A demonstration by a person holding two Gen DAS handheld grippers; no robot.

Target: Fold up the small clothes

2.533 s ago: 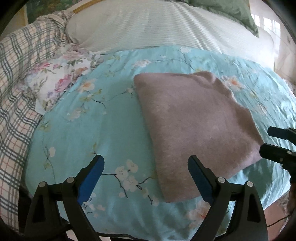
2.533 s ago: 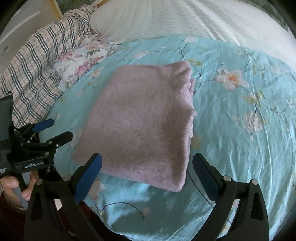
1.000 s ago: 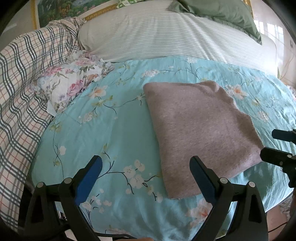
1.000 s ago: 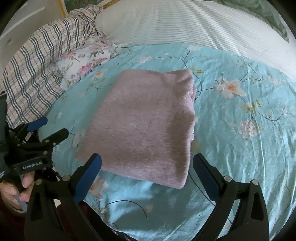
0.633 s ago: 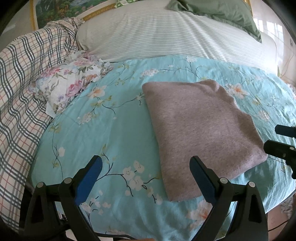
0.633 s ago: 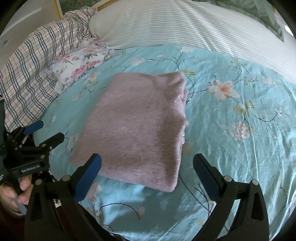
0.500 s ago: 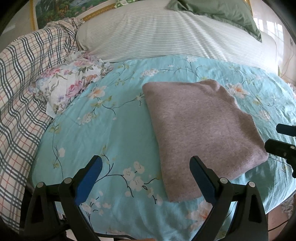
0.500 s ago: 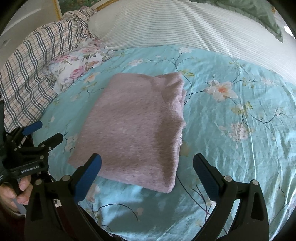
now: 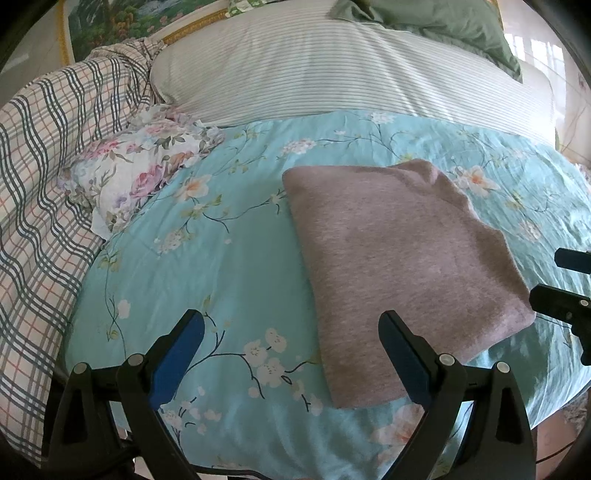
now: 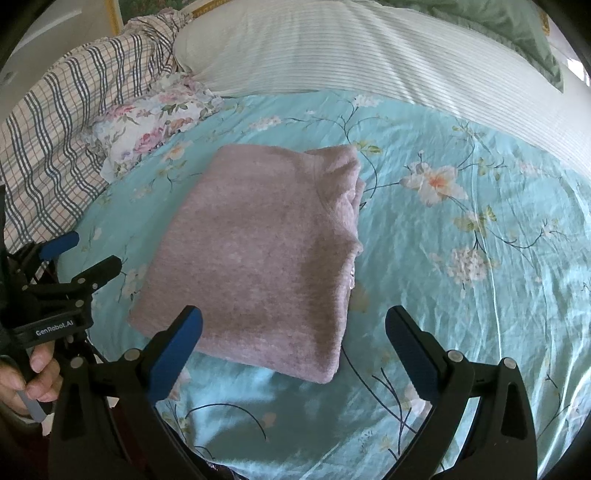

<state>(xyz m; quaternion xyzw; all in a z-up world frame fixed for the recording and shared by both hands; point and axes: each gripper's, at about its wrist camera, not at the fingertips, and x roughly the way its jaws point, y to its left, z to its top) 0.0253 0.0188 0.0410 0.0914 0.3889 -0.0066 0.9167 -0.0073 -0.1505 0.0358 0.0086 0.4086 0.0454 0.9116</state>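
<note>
Garment: 1 mauve-grey knit garment [image 9: 399,266], folded into a flat rectangle, lying on the bed with stacked layer edges showing along its right side in the right wrist view [image 10: 258,251].
Bed cover: 1 turquoise sheet printed with blossoms and dark branches [image 9: 229,266], lightly creased, under the garment.
Other cloth, left edge: 1 crumpled white floral-print piece with pink roses [image 9: 140,173]; 1 checked blanket in white, navy and red lines [image 9: 40,177] beside it.
Pillows: 1 long white pillow with fine stripes [image 9: 332,70] across the head of the bed; 1 sage-green pillow [image 9: 436,22] behind it.
Left claw [image 9: 291,354]: 1, blue-padded, spread wide, empty, above the sheet just left of the garment's near corner.
Right claw [image 10: 293,350]: 1, spread wide, empty, above the garment's near edge.
Hand [image 10: 26,384]: 1, gripping the left tool's handle.
</note>
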